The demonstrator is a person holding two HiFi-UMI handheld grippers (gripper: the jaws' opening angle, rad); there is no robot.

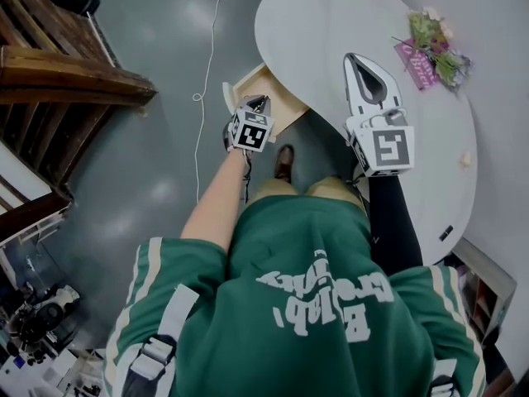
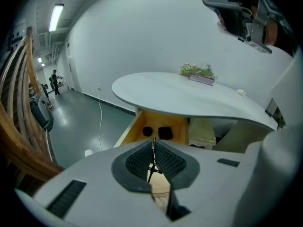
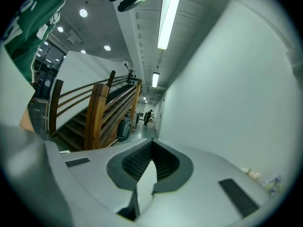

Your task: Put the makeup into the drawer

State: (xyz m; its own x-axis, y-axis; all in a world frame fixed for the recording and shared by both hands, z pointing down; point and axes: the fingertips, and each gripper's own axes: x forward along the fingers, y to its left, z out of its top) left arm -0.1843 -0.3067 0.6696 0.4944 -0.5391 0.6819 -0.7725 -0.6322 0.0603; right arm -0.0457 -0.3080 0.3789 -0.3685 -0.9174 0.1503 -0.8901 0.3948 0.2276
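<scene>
The open wooden drawer point(image 1: 248, 77) juts out from under the round white table point(image 1: 331, 23). Inside the drawer point(image 2: 163, 119) lie a round black makeup piece point(image 2: 147, 131) and a squarish black one point(image 2: 164, 132). My left gripper point(image 1: 264, 101) points down at the drawer's near end. In the left gripper view my left gripper point(image 2: 152, 141) is shut on a thin black stick-like item point(image 2: 151, 162). My right gripper point(image 1: 351, 58) hovers over the table, shut with nothing in it. Its pads point(image 3: 135, 162) meet in the right gripper view.
A pink box with flowers point(image 1: 434, 52) and a small white item point(image 1: 465, 160) sit on the table's far side. A wooden staircase point(image 1: 50, 64) stands to the left, and a white cable point(image 1: 202, 81) trails over the grey floor. My shoe point(image 1: 285, 162) shows below the drawer.
</scene>
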